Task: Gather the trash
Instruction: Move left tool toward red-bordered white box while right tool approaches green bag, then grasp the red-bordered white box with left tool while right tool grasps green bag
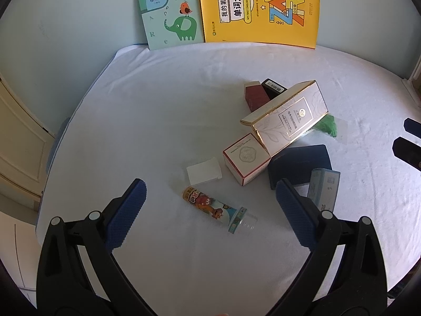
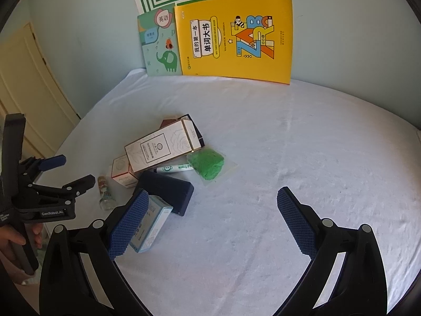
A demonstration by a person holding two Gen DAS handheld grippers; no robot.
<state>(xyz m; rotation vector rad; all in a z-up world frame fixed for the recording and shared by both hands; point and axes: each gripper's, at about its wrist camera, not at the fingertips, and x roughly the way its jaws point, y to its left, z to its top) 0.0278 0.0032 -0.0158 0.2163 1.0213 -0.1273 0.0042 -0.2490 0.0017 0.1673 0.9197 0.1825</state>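
On the white-covered desk [image 2: 263, 158], a loose heap of trash is gathered left of centre, with no bin or bag in either view. A long white carton [image 1: 286, 115] is propped across a red-trimmed box [image 1: 246, 162], a maroon box [image 1: 256, 97] and a black box [image 1: 273, 87]; a dark blue case [image 1: 300, 163] and a pale blue box [image 1: 323, 187] lie nearer. A clear packet [image 2: 209, 164] is seen to hold green material, beside a marker [image 2: 173, 169]. A printed bottle [image 1: 218, 209] lies on its side and apart, probably the easiest first pick; whether anything is inside cannot be told. A flat white card [image 1: 204, 172] lies just beyond it.

The left gripper [image 1: 210, 210] is held above the bottle, fingers spread wide and empty, seemingly lined up for it. The right gripper [image 2: 210, 218] is likewise wide open and empty, one finger overlapping the pale blue box in view. Two books [image 1: 257, 8] lean against the wall, apparently as backdrop rather than trash.
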